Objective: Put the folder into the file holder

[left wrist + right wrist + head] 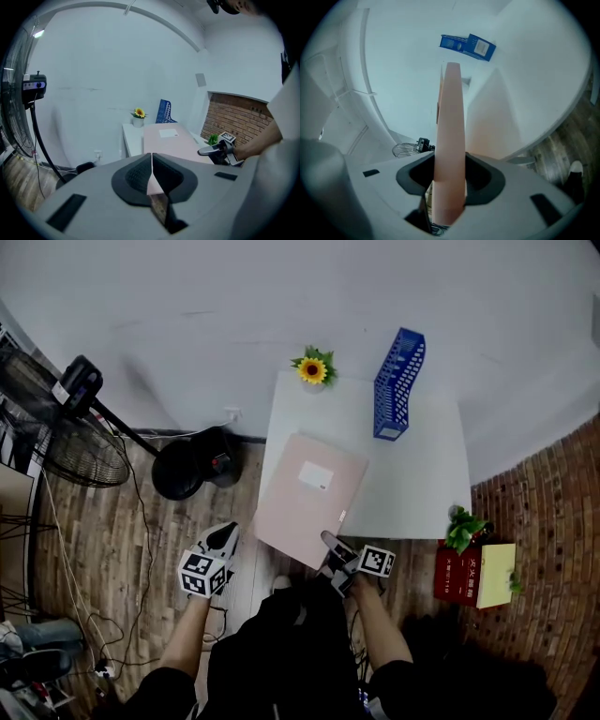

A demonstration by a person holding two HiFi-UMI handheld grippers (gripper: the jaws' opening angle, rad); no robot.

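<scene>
A pink folder (309,498) with a white label hangs tilted over the front left corner of the white table (422,484). My right gripper (333,542) is shut on its near edge. In the right gripper view the folder (451,131) stands edge-on between the pads (480,176). The blue mesh file holder (398,381) stands upright at the back of the table, apart from the folder. My left gripper (225,535) hovers over the floor left of the folder, shut and holding nothing. In the left gripper view the folder (168,140) and the file holder (164,111) lie ahead.
A sunflower pot (314,369) sits at the table's back left corner. A standing fan (66,427) and its black base (192,463) are on the wooden floor to the left. A small plant (464,529) and red and yellow boxes (473,576) stand right of the table, by a brick wall.
</scene>
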